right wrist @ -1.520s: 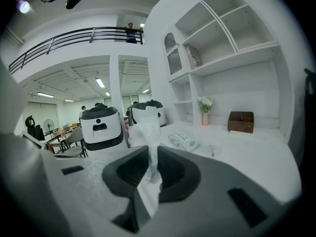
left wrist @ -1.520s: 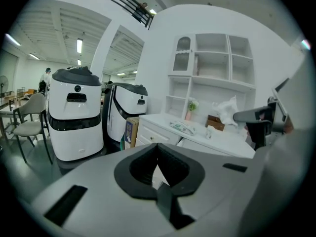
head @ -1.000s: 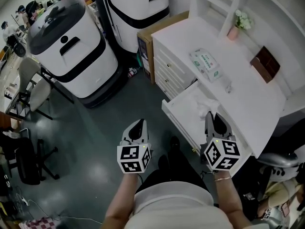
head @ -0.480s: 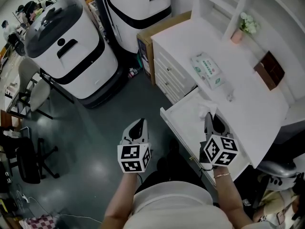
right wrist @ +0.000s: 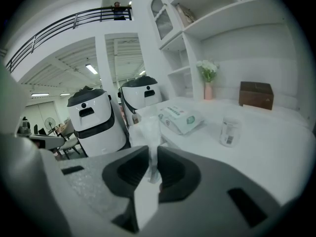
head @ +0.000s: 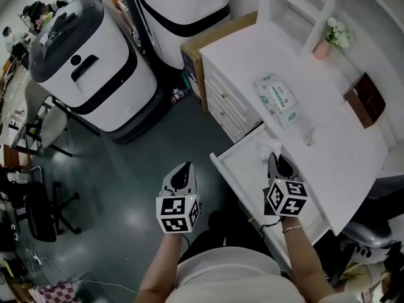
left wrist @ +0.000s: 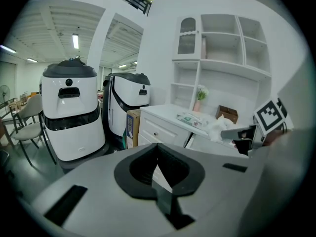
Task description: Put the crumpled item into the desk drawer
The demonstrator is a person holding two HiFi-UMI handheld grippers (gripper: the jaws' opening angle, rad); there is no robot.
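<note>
My right gripper (head: pixel 276 161) is shut on the crumpled white tissue (head: pixel 269 148), which sticks out past the jaws above the open desk drawer (head: pixel 235 167). In the right gripper view the tissue (right wrist: pixel 148 130) stands pinched upright between the dark pads of the right gripper (right wrist: pixel 152 153). The left gripper (head: pixel 183 171) hangs over the dark floor to the left of the drawer, shut with nothing in it. Its own view shows the left gripper (left wrist: pixel 157 149) with tips together, and the tissue (left wrist: pixel 217 129) far right.
On the white desk top (head: pixel 334 147) lie a wipes pack (head: pixel 276 99), a small clear jar (head: pixel 307 134), a brown box (head: pixel 365 100) and a flower vase (head: pixel 334 38). Two white machines (head: pixel 91 62) stand on the floor at left, a cardboard box (head: pixel 211 35) beside the desk.
The right gripper with the tissue has drifted slightly left and stays over the open drawer. The left gripper has hardly moved.
</note>
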